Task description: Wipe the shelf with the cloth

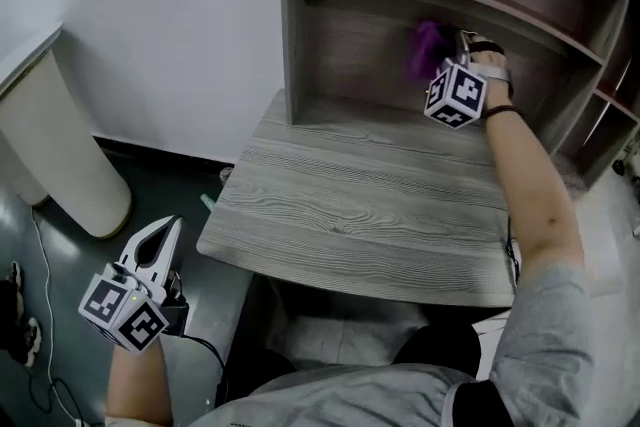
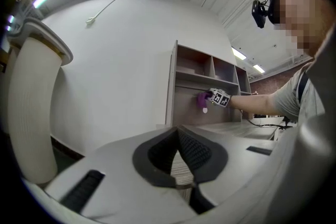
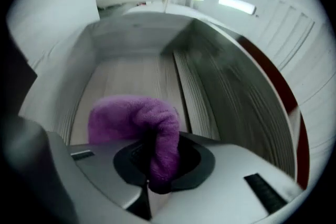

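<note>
"Holding anything in the right gripper [image 3: 157,152]?"

"Yes. My jaws there are clenched on the purple cloth [image 3: 134,115]. One fold runs down between them, and the rest bunches out ahead of the tips and to their left."

"Where does that put it in the shelf [image 1: 350,40]?"

"Inside the lower compartment, up above the counter [image 1: 370,205]. The cloth sits between my jaws and the grey back panel just beyond them. I cannot tell whether it presses on the wood, because that view is blurred."

"And the left gripper [image 1: 172,227]?"

"Its jaws are closed tip to tip with nothing between them. I hold it low, off the counter's near left corner. The shelf stands well ahead of those tips, and the cloth is far beyond them."
</note>
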`<state>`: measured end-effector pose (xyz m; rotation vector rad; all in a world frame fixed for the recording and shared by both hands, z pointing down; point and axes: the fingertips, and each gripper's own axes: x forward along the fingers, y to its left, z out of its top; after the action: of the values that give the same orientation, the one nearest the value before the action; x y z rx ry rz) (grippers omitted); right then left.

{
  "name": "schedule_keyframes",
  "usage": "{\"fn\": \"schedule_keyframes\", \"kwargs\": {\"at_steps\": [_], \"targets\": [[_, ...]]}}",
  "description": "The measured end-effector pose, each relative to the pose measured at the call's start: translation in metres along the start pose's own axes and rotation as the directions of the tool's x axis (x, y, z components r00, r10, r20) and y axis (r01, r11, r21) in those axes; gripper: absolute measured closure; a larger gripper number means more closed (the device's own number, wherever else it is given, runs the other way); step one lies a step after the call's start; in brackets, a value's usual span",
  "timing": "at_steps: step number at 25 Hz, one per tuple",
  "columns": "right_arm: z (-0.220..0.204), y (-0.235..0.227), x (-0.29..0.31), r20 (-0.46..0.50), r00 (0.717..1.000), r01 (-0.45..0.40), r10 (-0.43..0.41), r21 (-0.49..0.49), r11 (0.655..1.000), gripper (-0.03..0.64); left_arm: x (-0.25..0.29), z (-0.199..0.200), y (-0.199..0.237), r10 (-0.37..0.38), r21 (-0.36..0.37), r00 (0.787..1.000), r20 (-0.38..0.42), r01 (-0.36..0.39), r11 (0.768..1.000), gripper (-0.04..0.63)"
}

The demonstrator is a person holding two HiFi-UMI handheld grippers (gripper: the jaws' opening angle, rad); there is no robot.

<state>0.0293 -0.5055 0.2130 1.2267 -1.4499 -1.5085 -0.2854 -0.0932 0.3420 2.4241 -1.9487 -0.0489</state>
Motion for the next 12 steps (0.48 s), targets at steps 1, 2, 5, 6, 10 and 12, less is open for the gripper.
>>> {"fn": "schedule_keyframes", "kwargs": {"at_steps": [1,2,5,6,10,12], "targets": [[0.047,0.012,0.009,0.082,0.997,0.01,-0.009,-0.01,1.0,0.555,-0.002,0.0,0.002,0.006,-0.005,1.0,0.003,-0.006,1.0,0.574],[0.089,0.024,0.018,0.14,0.99,0.01,-0.008,-0.017,1.0,0.555,-0.005,0.0,0.003,0.012,-0.007,1.0,0.005,-0.012,1.0,0.574],[0.186,0.058,0.041,0.218,0.975,-0.051,0.053,-0.014,0.999,0.555,-0.01,0.0,0.005,0.022,-0.001,1.0,-0.001,-0.022,1.0,0.574],[0.205,0.066,0.048,0.22,0.973,-0.065,0.066,-0.015,0.998,0.555,-0.012,-0.001,0.005,0.026,0.001,1.0,-0.005,-0.026,1.0,0.574],[0.234,0.077,0.075,0.176,0.983,-0.051,0.052,-0.006,0.999,0.557,-0.022,-0.005,0.014,0.048,0.0,0.999,-0.015,-0.048,0.999,0.574],[0.234,0.078,0.082,0.161,0.987,-0.023,0.03,-0.043,0.999,0.555,-0.027,-0.007,0.019,0.058,0.002,0.998,-0.015,-0.058,0.998,0.574]]}}
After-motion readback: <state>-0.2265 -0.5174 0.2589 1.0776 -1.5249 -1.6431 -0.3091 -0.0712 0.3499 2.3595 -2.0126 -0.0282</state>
